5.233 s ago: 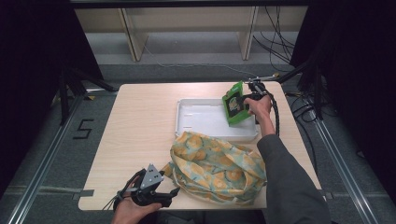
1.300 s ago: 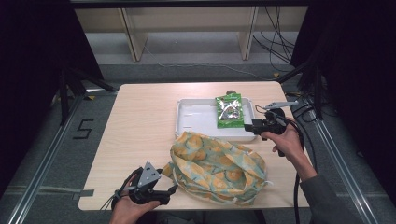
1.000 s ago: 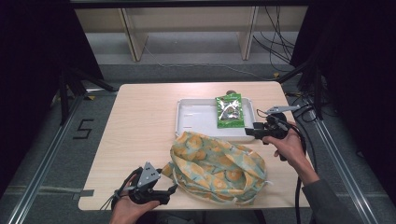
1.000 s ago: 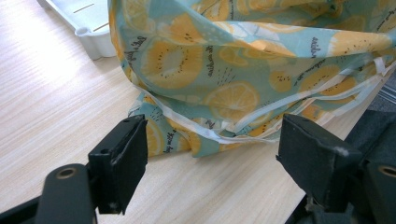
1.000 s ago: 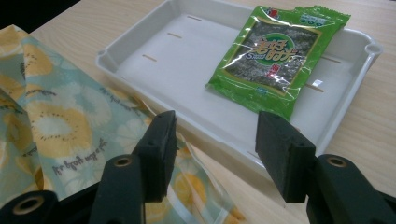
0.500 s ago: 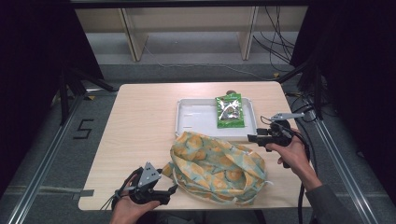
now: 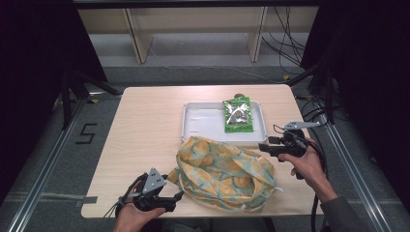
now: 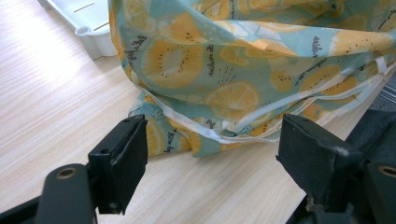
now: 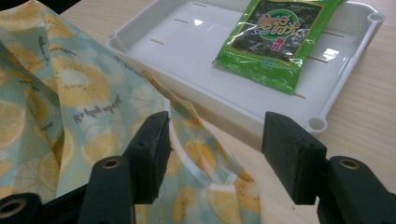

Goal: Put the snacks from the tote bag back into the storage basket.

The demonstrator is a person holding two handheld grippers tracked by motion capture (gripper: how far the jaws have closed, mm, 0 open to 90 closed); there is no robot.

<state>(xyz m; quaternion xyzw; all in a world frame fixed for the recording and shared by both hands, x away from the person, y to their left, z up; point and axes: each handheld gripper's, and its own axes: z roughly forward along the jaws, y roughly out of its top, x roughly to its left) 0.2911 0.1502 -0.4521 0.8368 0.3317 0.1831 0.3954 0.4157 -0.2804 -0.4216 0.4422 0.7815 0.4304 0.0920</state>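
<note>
The worktop (image 7: 145, 125) carries a fruit-print cloth bag (image 7: 225, 171) slumped against the near rim of a white tray (image 7: 203, 121), where a green snack packet (image 7: 237, 115) lies flat. The right claw (image 9: 212, 149) hangs with jaws apart over the bag's white-edged strap (image 9: 196, 170); the packet's lettering reads in the right gripper view. The left claw (image 8: 210, 154), jaws apart, faces the bag's near hem.

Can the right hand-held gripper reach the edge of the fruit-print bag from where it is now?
Probably yes. The right hand-held gripper is open, and the fruit-print bag has its white-trimmed edge lying between the jaws, with nothing in front of it.
</note>
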